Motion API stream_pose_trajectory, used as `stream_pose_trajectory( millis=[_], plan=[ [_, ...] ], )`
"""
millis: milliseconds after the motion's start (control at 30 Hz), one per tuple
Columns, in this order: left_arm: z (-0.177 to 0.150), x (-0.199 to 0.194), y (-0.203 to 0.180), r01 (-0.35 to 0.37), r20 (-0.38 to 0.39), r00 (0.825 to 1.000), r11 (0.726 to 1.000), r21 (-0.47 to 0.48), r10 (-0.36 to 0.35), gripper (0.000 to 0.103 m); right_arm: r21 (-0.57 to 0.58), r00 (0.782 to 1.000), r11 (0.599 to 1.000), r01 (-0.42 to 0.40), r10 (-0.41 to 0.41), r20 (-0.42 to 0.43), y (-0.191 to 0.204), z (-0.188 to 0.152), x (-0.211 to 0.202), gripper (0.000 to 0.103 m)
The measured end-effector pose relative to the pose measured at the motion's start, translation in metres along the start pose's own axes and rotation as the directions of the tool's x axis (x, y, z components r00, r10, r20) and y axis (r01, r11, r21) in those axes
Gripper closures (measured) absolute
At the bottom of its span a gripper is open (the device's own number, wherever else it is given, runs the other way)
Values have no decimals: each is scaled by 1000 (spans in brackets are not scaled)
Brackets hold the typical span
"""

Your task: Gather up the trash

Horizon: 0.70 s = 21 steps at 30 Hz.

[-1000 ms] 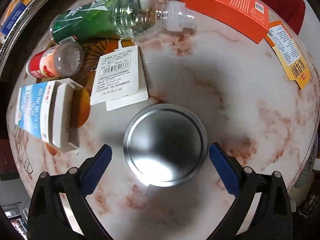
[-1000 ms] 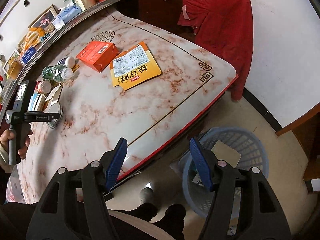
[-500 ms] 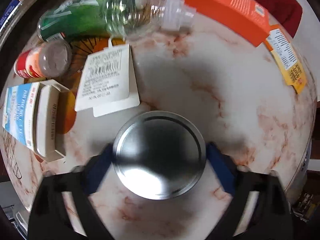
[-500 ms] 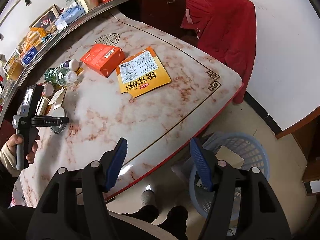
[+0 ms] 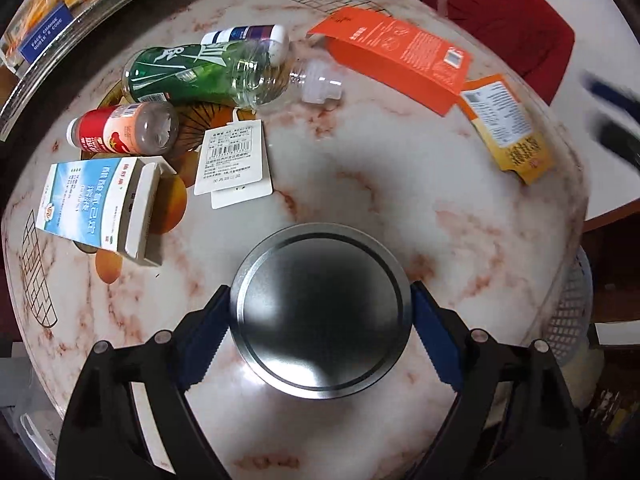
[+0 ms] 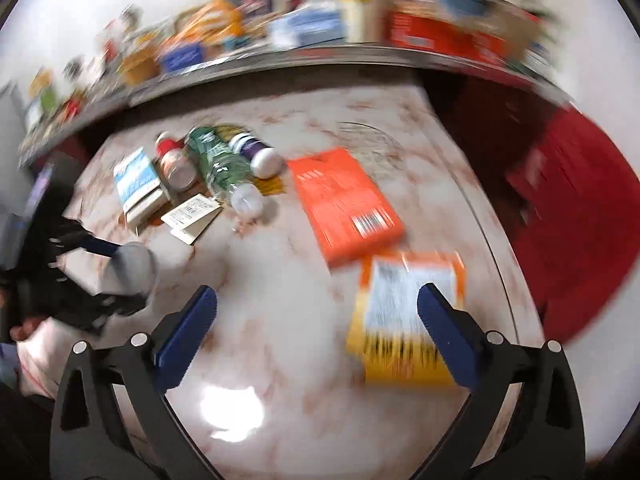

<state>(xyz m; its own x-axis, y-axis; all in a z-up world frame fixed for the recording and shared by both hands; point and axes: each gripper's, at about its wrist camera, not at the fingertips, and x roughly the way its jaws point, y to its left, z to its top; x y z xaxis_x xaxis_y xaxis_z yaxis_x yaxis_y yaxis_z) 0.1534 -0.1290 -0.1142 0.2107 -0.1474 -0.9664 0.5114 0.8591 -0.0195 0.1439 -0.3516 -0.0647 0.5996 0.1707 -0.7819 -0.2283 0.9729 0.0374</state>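
- Your left gripper (image 5: 320,312) now has its blue pads pressed on both sides of the round metal lid (image 5: 320,312); a second ago the jaws stood wide of it, then they closed in over the first half second. The lid sits at 6 o'clock in the left wrist view and looks lifted off the marble table (image 5: 400,184), though you can't be sure of the gap.
- Your right gripper (image 6: 316,320) has just been opening, and nothing sits between its jaws. A second ago it looked over the table edge toward the blue basket on the floor; now it faces the tabletop, with the yellow packet (image 6: 404,320) at 4 o'clock beside its right pad.
- The rest of the trash lies unmoved: the green bottle (image 5: 208,76) at 11 o'clock, the orange box (image 5: 400,60) at 1 o'clock, the small red bottle (image 5: 120,130) and the blue-and-white carton (image 5: 96,204) at 9 to 10 o'clock.
- So the lid is likely ready to carry to the basket (image 5: 572,312), seen at 4 o'clock past the table edge, and the packet looks like your right hand's next pick.
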Motion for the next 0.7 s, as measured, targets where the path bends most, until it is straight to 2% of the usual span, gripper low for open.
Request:
stream_pose_trajectory(
  millis=[133,233,467,667,700],
  plan=[
    [-4,0,7,9,-7,1000,1000,-28,-9,19,-109,995,992,-67,57,-86,-3,38,49,6],
    [-6,2,17,6,-8,1000,998,-62,-6,19,-158,989,983,-91,71,-127,-2,48,71,6],
    [-8,3,36,3,-11,1000,992,-123,-4,19,-216,977,968,-131,89,-195,-3,62,112,6],
    [-7,8,46,15,-20,1000,988,-156,-18,19,-259,954,953,-159,81,-290,-14,64,148,6],
    [-7,10,47,19,-23,999,987,-161,-23,19,-277,953,950,-144,58,-296,-14,63,153,6]
  ],
)
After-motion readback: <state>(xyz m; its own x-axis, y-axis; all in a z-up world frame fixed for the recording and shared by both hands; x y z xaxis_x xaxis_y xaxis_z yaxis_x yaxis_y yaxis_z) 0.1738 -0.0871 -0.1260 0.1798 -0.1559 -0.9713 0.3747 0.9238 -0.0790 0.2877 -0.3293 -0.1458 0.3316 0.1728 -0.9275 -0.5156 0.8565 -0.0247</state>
